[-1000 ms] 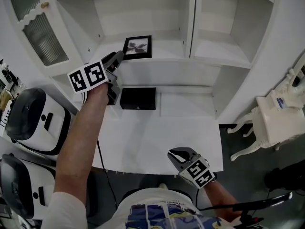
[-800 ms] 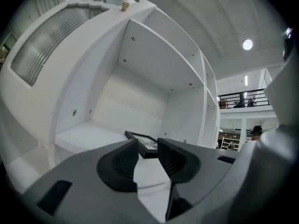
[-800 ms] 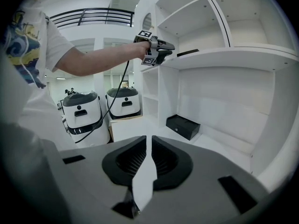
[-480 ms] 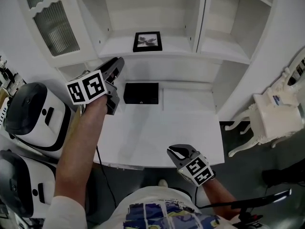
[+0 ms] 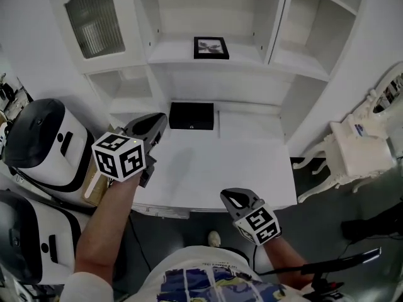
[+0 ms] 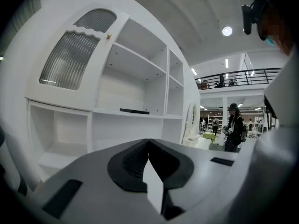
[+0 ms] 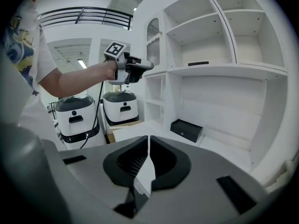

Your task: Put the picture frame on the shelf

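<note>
Right hand-held gripper (image 5: 234,200): low, just off the near edge of the counter (image 5: 208,168), jaws pressed together, nothing between them.

Left hand-held gripper (image 5: 160,121): held above the counter's left side, pointing toward the cabinet. Its jaws have just been closing and now meet tip to tip, nothing between them. It's well apart from the right one.

Counter top is white. A black box (image 5: 191,115) sits at the back of it, against the cabinet wall and just past the left gripper's tips, not touching them.

Picture frame (image 5: 211,47): on the shelf (image 5: 170,54) directly above the black box, toward the right of that bay near the divider. Dark border, light picture. It looks propped upright, but I can't tell whether it leans on the back wall. Neither gripper is near it.

Further up and left: a cabinet door (image 5: 94,11) with ribbed glass, swung open.

Off to the sides: two white-and-black machines (image 5: 44,143) left of the counter, and an ornate white table (image 5: 352,159) on the floor to the right.
</note>
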The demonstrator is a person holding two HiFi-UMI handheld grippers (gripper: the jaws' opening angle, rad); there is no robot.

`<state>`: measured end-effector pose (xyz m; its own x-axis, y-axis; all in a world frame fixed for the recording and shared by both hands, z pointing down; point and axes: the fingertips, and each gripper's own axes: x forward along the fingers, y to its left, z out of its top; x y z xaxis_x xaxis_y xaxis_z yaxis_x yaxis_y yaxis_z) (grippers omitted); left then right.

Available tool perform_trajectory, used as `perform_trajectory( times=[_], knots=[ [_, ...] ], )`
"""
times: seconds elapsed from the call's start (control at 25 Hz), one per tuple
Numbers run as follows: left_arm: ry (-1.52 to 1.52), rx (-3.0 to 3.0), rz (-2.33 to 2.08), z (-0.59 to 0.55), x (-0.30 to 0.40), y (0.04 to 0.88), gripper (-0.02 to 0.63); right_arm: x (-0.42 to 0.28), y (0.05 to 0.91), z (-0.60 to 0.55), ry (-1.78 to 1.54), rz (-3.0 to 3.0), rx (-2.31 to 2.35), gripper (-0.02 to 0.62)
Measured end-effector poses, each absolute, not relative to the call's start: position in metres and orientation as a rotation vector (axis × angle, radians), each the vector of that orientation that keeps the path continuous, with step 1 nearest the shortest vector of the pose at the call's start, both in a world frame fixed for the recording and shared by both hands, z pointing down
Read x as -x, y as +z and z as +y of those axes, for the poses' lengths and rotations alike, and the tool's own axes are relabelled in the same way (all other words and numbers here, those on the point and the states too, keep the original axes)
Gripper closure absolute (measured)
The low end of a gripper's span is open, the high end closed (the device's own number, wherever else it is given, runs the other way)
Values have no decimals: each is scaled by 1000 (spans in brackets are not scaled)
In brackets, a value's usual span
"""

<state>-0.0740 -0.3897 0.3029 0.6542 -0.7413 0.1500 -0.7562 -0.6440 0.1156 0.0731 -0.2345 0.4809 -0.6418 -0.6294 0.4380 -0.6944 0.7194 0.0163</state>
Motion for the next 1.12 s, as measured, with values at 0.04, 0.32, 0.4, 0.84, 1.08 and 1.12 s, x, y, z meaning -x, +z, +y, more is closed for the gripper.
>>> perform_trajectory(
  times=[0.04,0.32,0.4,0.84,1.08,1.12],
  knots=[
    [157,-2710,-1213,-378,74,311,592,-72,480,-232,214,-2508,-1028,560],
    [253,-2710,-1064,-292,82,359,592,-56,468,-201,216,-2502,-1079,568],
    [269,-2710,-1029,-266,84,370,592,-50,466,-190,225,-2496,-1093,568],
    [309,-2702,-888,-154,102,414,592,-18,465,-124,230,-2478,-1134,571],
    [281,-2698,-813,-112,107,428,592,-6,468,-96,237,-2485,-1143,571],
    [283,-2696,-810,-106,108,431,592,-4,469,-92,237,-2483,-1143,571]
  ],
)
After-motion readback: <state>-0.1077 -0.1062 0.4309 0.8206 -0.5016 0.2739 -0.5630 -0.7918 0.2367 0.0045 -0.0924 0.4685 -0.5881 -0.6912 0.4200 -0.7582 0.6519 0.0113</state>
